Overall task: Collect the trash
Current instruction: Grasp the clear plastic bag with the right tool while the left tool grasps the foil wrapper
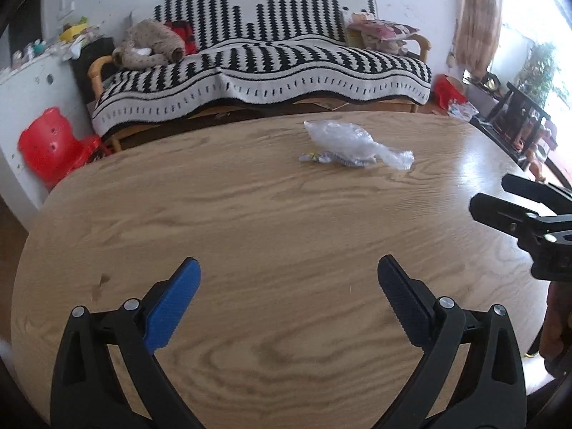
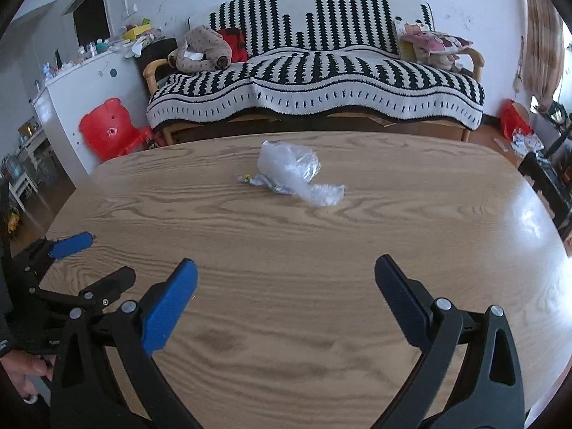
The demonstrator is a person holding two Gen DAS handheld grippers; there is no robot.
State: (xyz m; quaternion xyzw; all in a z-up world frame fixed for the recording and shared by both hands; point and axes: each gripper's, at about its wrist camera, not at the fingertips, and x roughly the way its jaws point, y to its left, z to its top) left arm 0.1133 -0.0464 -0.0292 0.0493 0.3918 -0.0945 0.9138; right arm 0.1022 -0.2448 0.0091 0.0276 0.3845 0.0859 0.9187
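Clear, crinkled plastic is what you are after: a clear plastic bag (image 1: pixel 352 139) lies on the far half of the wooden table (image 1: pixel 250 221), toward the striped sofa (image 1: pixel 264 60), and a small crumpled wrapper (image 1: pixel 332 158) touches its near edge. Both your tools hover over the table's near half, well apart from the bag, each with its jaws spread wide and nothing between them: the left gripper (image 1: pixel 289 271) and the right gripper (image 2: pixel 286 272). In the right wrist view the bag (image 2: pixel 291 168) sits almost straight ahead of you, so that side looks the easier reach. Expect the bag to be very light, soft and slippery; it will likely collapse and slide rather than resist. Your best hold is probably the bunched, twisted tail (image 2: pixel 323 195) on the bag's right, where the film is gathered thick. The wrapper (image 2: pixel 259 180) is thin and flat, so pinch it low against the table.
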